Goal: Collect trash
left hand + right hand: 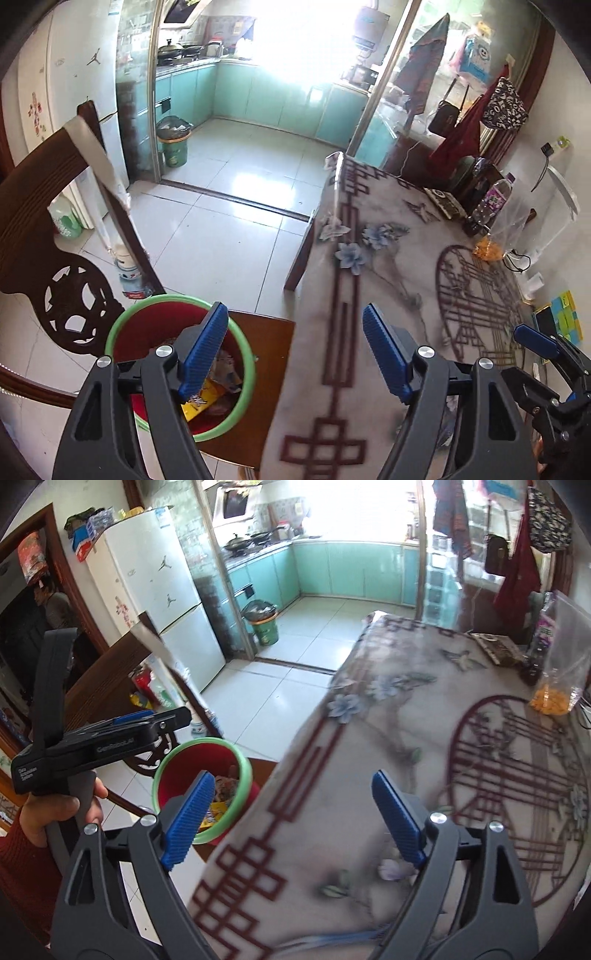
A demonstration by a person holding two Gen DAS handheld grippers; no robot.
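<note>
We hold both grippers above the table edge, w/ jaws spread wide and nothing between the pads. Left gripper (pixel 295 354): its blue pads hang apart, one over the red bin (pixel 181 373), the other over the patterned tablecloth (pixel 388 266). Right gripper (pixel 295 819): same pose, pads well apart, empty.

The bin, red w/ a green rim, sits on a wooden chair seat (pixel 266 354) just beside the table's near-left edge. Trash is inside it: a yellow wrapper (pixel 207 398) plus other crumpled packets, too blurred to tell apart. In the right wrist view the bin (pixel 177 775) shows left of the cloth, w/ the left gripper (pixel 147 720) above and left of it, gripped by a hand (pixel 55 808) in a red sleeve.

On the far right of the table: a clear bag w/ orange snacks (pixel 491 247), a plastic bottle w/ purple label (pixel 495 199) just behind it. Beyond the table, a tiled floor leads to a kitchen w/ teal cabinets; a green waste bin (pixel 173 142) stands by the doorway, a white fridge (pixel 166 602) to its left.
</note>
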